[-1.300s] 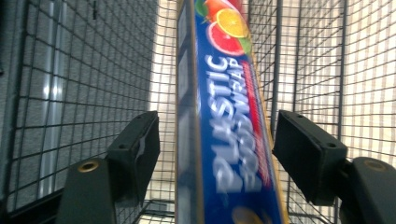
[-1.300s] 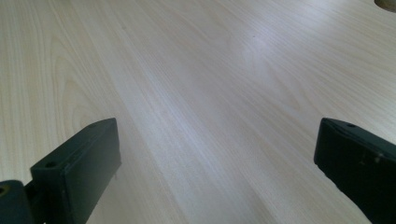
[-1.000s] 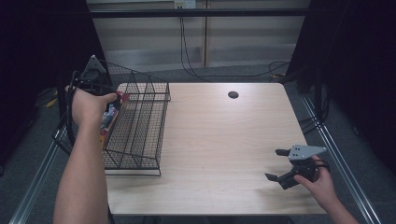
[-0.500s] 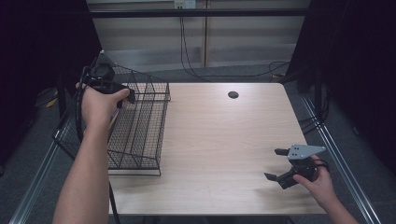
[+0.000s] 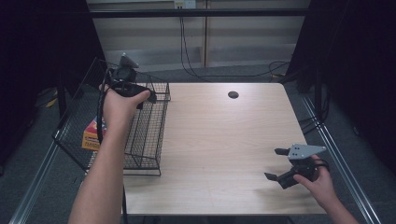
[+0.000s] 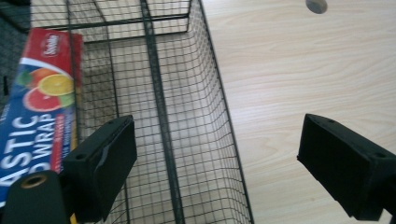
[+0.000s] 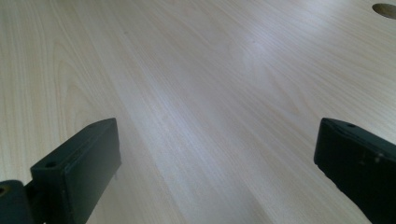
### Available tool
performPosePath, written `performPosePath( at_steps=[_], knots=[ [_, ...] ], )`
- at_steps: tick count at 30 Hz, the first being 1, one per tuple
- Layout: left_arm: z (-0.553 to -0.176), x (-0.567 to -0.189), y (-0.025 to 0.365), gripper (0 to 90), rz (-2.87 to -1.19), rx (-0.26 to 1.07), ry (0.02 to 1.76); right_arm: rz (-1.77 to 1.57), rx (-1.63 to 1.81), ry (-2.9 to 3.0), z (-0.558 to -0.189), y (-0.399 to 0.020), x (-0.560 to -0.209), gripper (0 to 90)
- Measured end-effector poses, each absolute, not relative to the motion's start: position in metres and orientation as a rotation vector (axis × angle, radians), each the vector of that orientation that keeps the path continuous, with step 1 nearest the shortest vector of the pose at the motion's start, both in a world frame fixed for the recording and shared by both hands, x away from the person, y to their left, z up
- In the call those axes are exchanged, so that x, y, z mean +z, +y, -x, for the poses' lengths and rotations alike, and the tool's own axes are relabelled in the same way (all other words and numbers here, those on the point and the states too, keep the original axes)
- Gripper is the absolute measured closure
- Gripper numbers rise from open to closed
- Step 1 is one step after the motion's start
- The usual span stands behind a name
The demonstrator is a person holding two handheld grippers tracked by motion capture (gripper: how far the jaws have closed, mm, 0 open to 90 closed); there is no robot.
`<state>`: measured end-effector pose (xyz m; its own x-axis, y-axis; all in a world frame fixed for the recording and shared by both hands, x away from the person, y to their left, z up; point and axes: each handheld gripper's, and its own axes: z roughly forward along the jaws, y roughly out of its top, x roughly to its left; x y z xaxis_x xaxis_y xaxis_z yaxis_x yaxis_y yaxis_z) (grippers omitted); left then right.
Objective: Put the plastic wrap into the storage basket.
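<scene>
A black wire basket (image 5: pixel 149 135) stands on the left part of the wooden table (image 5: pixel 224 140). In the basket's left side lies a box of plastic wrap (image 5: pixel 91 135), red and blue with fruit pictures (image 6: pixel 42 102). My left gripper (image 5: pixel 135 93) hangs over the basket's far end, to the right of the box. Its jaws have just been opening and stand open with nothing between them; the left gripper view shows the left gripper (image 6: pixel 217 135) over the basket's mesh (image 6: pixel 187 116). My right gripper (image 5: pixel 275 164) rests open near the table's front right, over bare wood (image 7: pixel 217 135).
A round cable hole (image 5: pixel 233 94) sits in the table's far middle, and the left gripper view shows the same hole (image 6: pixel 316 5). Cables hang behind the far edge. A metal rail (image 5: pixel 341 154) runs along the right side of the table.
The left hand has moved from the basket's left rim to its far end, toward the right. The box was at the gripper one second ago and now lies in the basket. The right gripper kept still.
</scene>
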<state>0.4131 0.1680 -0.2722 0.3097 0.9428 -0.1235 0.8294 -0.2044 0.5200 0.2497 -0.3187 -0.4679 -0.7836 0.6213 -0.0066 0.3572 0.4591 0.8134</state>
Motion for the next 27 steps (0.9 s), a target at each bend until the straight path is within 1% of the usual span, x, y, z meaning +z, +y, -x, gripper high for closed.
performPosePath(
  at_steps=[12, 22, 27],
  knots=[
    [-0.410, -0.284, 0.144, 11.0, -2.087, 0.265, 1.478, -0.833, 1.241, 2.411, -0.250, -0.319, -0.467, 0.2],
    [-0.400, -0.300, 0.118, 10.2, -2.132, 0.226, 1.354, -0.838, 1.238, 2.410, -0.249, -0.319, -0.467, 0.2],
    [-0.397, -0.306, 0.110, 9.5, -2.126, 0.215, 1.329, -0.838, 1.238, 2.412, -0.249, -0.319, -0.467, 0.2]
  ],
)
